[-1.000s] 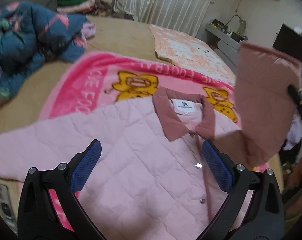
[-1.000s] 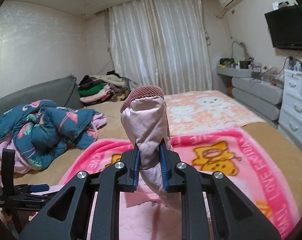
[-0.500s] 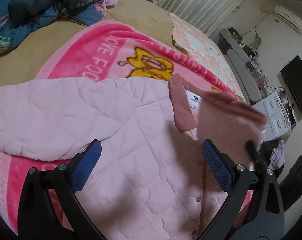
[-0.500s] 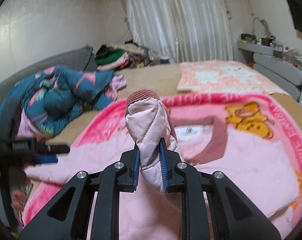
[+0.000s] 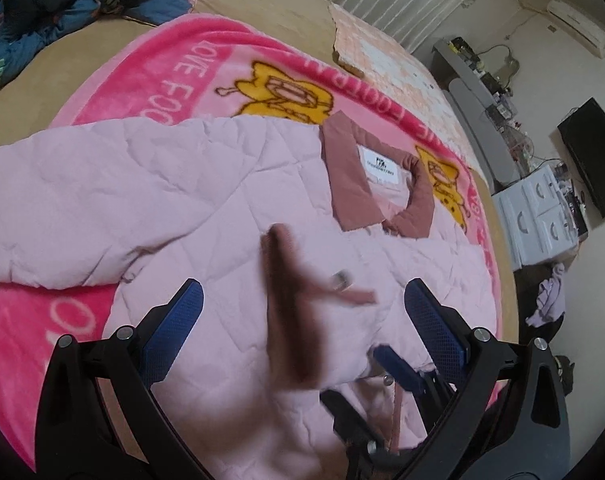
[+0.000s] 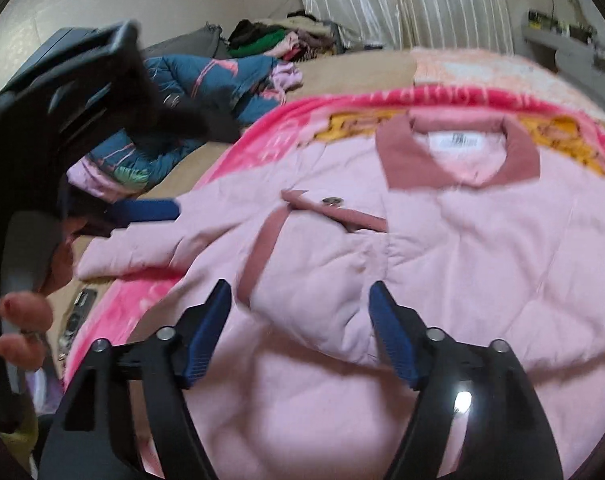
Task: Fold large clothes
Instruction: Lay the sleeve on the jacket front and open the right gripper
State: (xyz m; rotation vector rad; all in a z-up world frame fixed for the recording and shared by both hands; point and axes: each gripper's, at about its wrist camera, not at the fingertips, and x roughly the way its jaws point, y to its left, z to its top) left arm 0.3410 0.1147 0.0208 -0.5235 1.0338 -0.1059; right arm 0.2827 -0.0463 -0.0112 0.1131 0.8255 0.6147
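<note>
Just now my right gripper (image 6: pixel 300 332) opened its jaws and let go of the sleeve (image 6: pixel 302 280), which now lies across the chest of the pink jacket (image 6: pixel 482 260): one sleeve folded. Left gripper (image 5: pixel 302 320) spread, empty. Jacket flat on the pink blanket (image 5: pixel 162 92); blue quilt (image 6: pixel 206 92) well clear.

The sleeve cuff (image 5: pixel 290 304) is motion-blurred, and the pink jacket (image 6: pixel 442 260) runs past the frame's bottom edge.

bed (image 5: pixel 262 12): tan sheet | curtains (image 6: pixel 402 0): white, striped | dresser (image 5: pixel 538 216): white | walls: pale
</note>
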